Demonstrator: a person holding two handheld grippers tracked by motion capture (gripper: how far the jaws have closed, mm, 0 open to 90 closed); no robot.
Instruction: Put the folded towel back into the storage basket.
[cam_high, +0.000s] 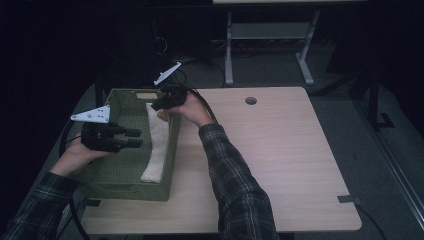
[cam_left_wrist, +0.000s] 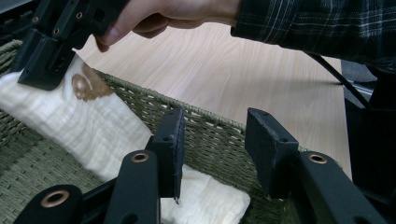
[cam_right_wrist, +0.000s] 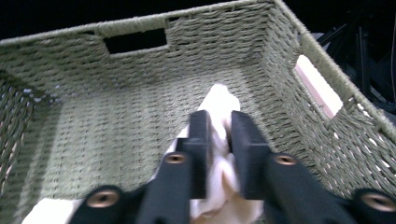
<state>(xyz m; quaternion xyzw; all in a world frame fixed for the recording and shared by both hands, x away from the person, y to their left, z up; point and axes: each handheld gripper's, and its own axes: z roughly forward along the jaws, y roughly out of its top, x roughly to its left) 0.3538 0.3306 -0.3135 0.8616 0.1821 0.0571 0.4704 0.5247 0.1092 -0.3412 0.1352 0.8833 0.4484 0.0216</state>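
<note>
A long white cloth (cam_high: 156, 150) lies inside a green woven basket (cam_high: 120, 191), along its right wall. My right gripper (cam_high: 156, 105) reaches in at the basket's far right corner. In the right gripper view its jaws (cam_right_wrist: 219, 126) stand narrow, with the cloth's end (cam_right_wrist: 219, 100) pinched between the pads. My left gripper (cam_high: 137, 138) hovers over the basket's left half, pointing right. Its jaws (cam_left_wrist: 215, 140) are open, with nothing between the pads. Beyond them the cloth (cam_left_wrist: 84, 126) shows a brown mark (cam_left_wrist: 88, 84) near the right gripper (cam_left_wrist: 44, 65).
The basket sits on the left end of a light wooden table (cam_high: 280, 150), which has a round hole (cam_high: 251, 100) near its far edge. The basket's walls have handle slots (cam_right_wrist: 135, 41). A cable runs from the right gripper across the forearm.
</note>
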